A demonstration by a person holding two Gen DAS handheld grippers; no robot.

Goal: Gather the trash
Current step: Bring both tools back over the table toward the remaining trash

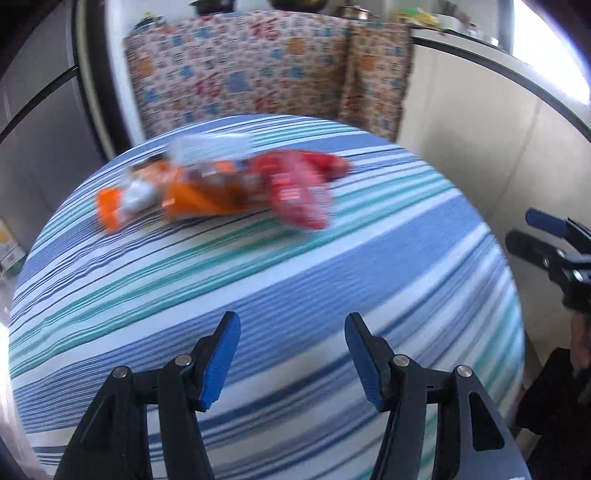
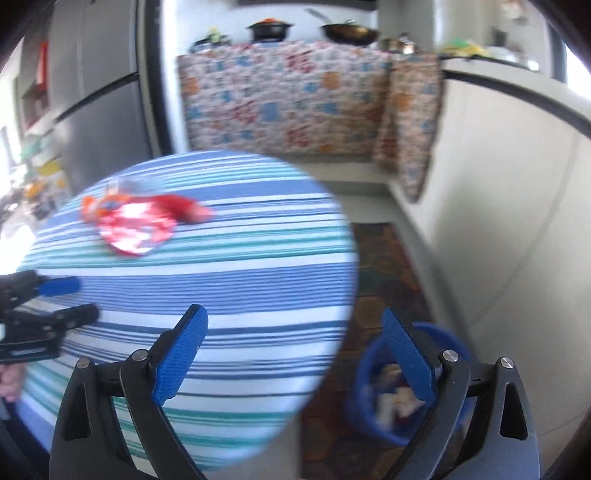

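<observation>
A red wrapper [image 1: 295, 184] [image 2: 138, 225] and an orange wrapper [image 1: 177, 199] [image 2: 94, 206] lie heaped on the far part of a round striped table [image 1: 332, 277] [image 2: 240, 277], with a clear plastic piece [image 1: 210, 147] behind them. My left gripper [image 1: 291, 354] hangs open over the near part of the table, nothing between its blue pads. My right gripper [image 2: 295, 350] is wide open and empty at the table's right edge, above a blue bin [image 2: 369, 387] on the floor that holds some scraps. Each gripper shows in the other's view: the right gripper [image 1: 535, 229], the left gripper [image 2: 70, 299].
A counter draped in a patterned cloth [image 1: 266, 66] [image 2: 295, 96] stands behind the table, with pots [image 2: 273, 29] on top. A grey fridge [image 2: 96, 110] is at the left and a white cabinet wall [image 2: 498, 221] at the right. A dark rug [image 2: 384, 266] covers the floor by the bin.
</observation>
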